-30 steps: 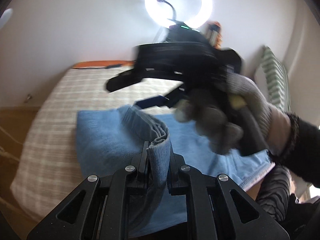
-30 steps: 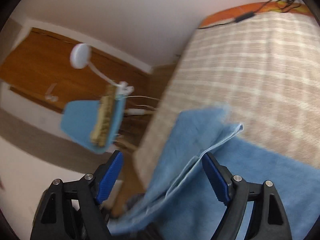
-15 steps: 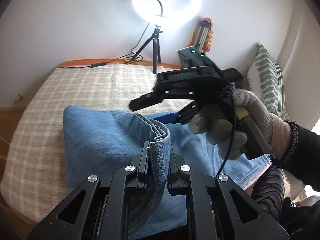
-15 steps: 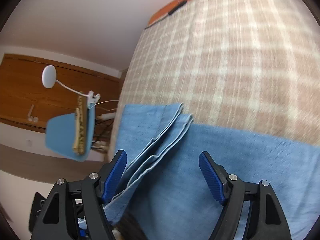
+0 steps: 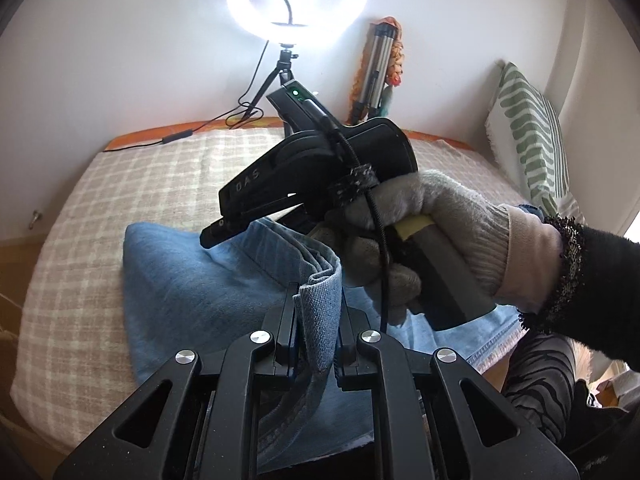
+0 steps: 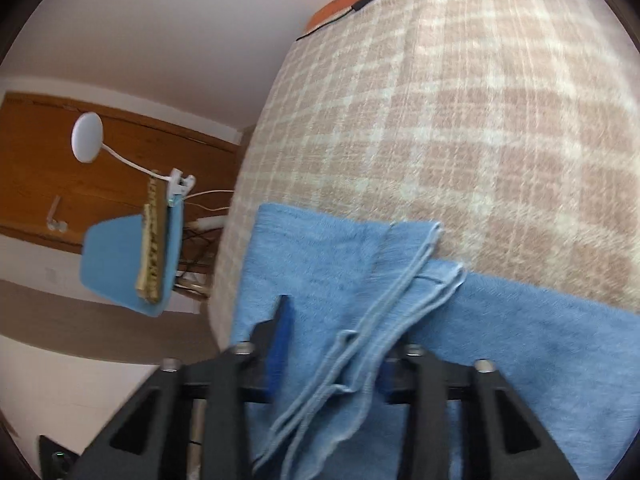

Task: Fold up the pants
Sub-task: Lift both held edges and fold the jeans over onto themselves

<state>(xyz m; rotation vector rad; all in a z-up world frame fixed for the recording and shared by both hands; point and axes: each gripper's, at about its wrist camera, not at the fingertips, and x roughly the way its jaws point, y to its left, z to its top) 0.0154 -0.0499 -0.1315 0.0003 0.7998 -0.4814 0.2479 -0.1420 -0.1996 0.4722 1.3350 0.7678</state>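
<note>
Light blue denim pants [image 5: 208,288] lie folded on the plaid bed. My left gripper [image 5: 318,320] is shut on the thick waistband edge, holding it lifted. In the left wrist view the right gripper [image 5: 224,232], in a gloved hand, points down-left at the pants just beyond my fingers. In the right wrist view the right gripper [image 6: 332,344] has its jaws narrowed around the stacked hem edges of the pants [image 6: 400,292]; the image is blurred, so firm contact is unclear.
The beige plaid bed cover [image 5: 160,176] spreads behind and to the left. A ring light on a tripod [image 5: 296,0] stands at the far edge. A striped pillow [image 5: 532,128] leans at right. A blue chair [image 6: 132,264] stands beside the bed.
The right gripper has dropped onto the pants and narrowed its jaws around the hem edges. The left gripper kept its hold on the waistband.
</note>
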